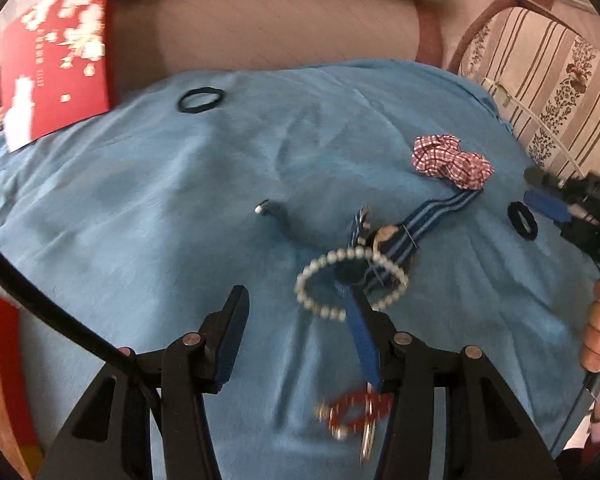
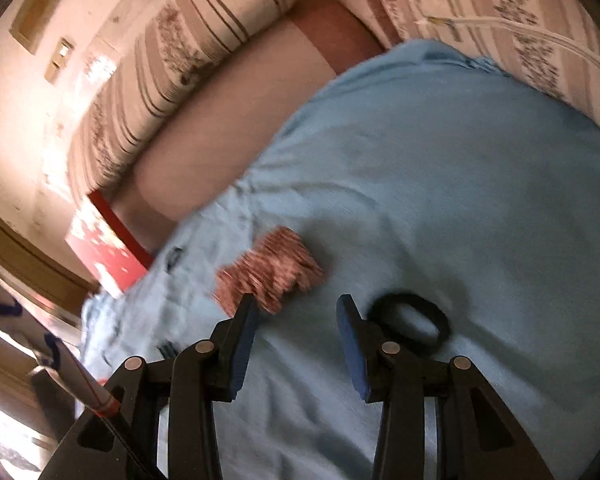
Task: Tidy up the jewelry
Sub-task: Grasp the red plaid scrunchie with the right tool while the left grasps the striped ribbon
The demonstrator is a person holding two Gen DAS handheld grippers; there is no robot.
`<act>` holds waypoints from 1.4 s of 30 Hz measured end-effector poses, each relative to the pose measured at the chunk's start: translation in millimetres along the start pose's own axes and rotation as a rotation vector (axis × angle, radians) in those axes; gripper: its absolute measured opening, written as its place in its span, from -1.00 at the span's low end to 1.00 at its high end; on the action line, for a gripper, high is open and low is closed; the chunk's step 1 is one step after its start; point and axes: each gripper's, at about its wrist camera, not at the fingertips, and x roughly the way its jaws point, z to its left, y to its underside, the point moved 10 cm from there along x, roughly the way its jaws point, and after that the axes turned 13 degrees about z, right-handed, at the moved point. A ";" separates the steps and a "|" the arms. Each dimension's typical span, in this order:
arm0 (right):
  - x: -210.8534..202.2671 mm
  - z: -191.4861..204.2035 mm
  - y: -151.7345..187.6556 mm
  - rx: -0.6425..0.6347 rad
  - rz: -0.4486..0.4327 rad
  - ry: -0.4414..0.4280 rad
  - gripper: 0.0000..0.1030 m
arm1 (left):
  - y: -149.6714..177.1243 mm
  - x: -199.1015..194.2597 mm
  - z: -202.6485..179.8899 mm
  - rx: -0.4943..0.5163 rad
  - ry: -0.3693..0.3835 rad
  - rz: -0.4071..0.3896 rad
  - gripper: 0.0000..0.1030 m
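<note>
On the blue cloth lie a pearl bracelet, a blue striped band with a small charm, a red checked scrunchie, a red bead bracelet, a black hair tie far back and another black hair tie at right. My left gripper is open; its right finger reaches through the pearl bracelet's ring. My right gripper is open above the cloth, with the scrunchie just ahead at left and a black hair tie beside its right finger. The right gripper shows in the left wrist view.
A red box with white flowers stands at the cloth's far left edge. A small dark strap with a metal end lies mid-cloth. Striped cushions border the right and back. A black cable crosses the left.
</note>
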 end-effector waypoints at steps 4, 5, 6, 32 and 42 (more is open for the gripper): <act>14.3 20.5 -16.2 -0.049 -0.008 0.011 0.11 | -11.5 8.4 -5.1 0.040 0.038 0.005 -0.05; 22.3 24.3 -19.4 -0.059 0.000 0.018 0.13 | -12.6 10.3 -7.4 0.050 0.052 0.010 -0.05; 28.9 25.9 -20.6 -0.061 0.010 0.019 0.13 | -13.2 13.0 -10.4 0.063 0.067 0.018 -0.05; -9.8 83.5 -2.8 -0.191 -0.098 0.104 -0.69 | 42.6 -87.9 1.1 0.055 0.126 -0.069 -0.76; 19.9 141.3 61.9 -0.367 0.007 0.139 -0.69 | 102.9 -92.3 134.4 -0.264 0.132 -0.062 -0.83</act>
